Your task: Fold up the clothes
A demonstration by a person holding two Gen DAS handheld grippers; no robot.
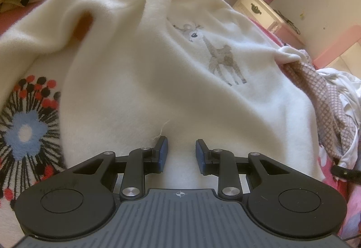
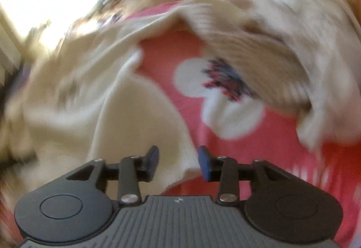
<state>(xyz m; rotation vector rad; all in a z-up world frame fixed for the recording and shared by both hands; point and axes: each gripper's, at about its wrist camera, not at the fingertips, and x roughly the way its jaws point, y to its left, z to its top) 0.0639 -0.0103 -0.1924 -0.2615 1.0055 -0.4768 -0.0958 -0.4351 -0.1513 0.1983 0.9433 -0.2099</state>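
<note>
1. Cream sweater [image 1: 140, 72] with a small deer print, spread loosely over a pink flowered bedspread [image 1: 27, 130]; rumpled, one fold humped up ahead and to the left of the left tongs [image 1: 181, 154].
2. Judged early in the fold: body roughly laid out, deer side up, but creased and not squared, no neat packet formed yet.
3. Left to do, by the look of it: smoothing, bringing sleeves and sides in, doubling the body over; further garments [image 1: 327, 101] heaped to the right of the left tongs, apparently waiting.
4. Left tongs: spread a little, blue pads apart, nothing pinched; fleece lying directly below and ahead of the gap.
5. Right tongs [image 2: 178, 163]: parted, pads not pressing on anything; a cream edge of the sweater [image 2: 126, 117] running down between and just under them, loose rather than gripped.
6. Right wrist view heavily blurred; beyond the right tongs, pink bedspread [image 2: 259, 157] bare in the middle, more pale ribbed cloth [image 2: 259, 49] up ahead and to the right, whether sleeve or hem impossible to tell.
</note>
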